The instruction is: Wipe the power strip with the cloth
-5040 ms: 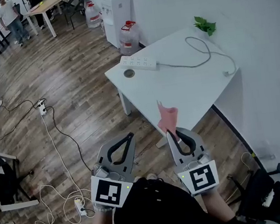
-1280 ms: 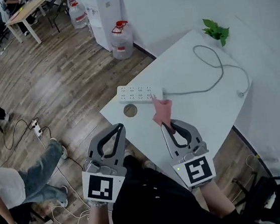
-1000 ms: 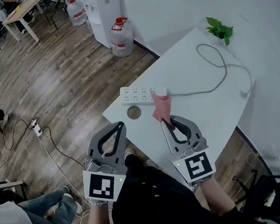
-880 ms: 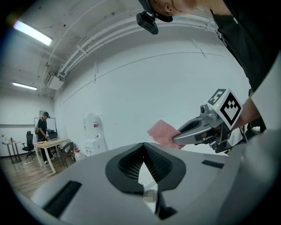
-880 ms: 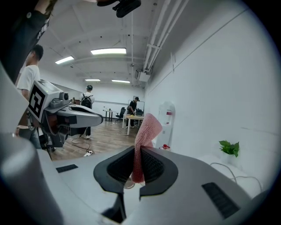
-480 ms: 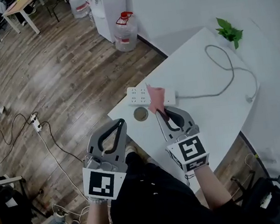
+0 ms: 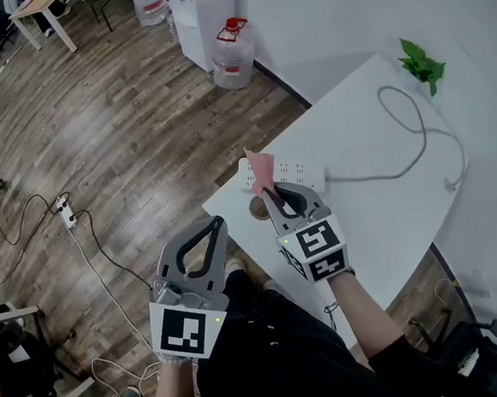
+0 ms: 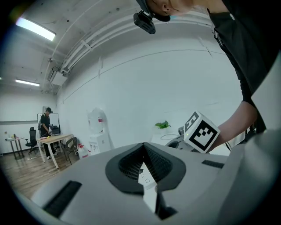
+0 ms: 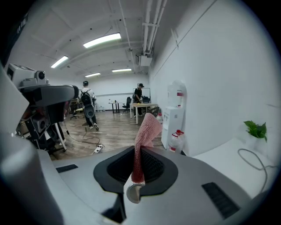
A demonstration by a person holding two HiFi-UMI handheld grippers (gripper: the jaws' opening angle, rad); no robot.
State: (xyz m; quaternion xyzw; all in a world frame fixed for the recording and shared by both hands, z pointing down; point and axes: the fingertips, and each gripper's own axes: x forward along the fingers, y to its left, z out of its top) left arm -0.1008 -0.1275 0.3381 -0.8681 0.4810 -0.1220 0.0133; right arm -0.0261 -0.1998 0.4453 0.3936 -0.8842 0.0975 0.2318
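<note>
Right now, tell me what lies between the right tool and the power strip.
The pink cloth, clamped in the right tool, overlaps the power strip; head view.

The power strip (image 7: 304, 175) is a white bar with rows of sockets, lying flat near the bench's (image 7: 385, 212) corner, its grey cord (image 7: 382, 100) looping across the benchtop. The cloth (image 7: 260, 168) is pink and knitted-looking (a narrow strip). It stands upright over the strip's end nearest that bench corner, its lower end pinched in the right gripper (image 7: 267, 191).

Pink cloth (image 7: 260, 170) of coarse knit weave, smooth white plastic power strip (image 7: 295, 175), matt white table (image 7: 384, 208), grained wood floor (image 7: 114, 129)
</note>
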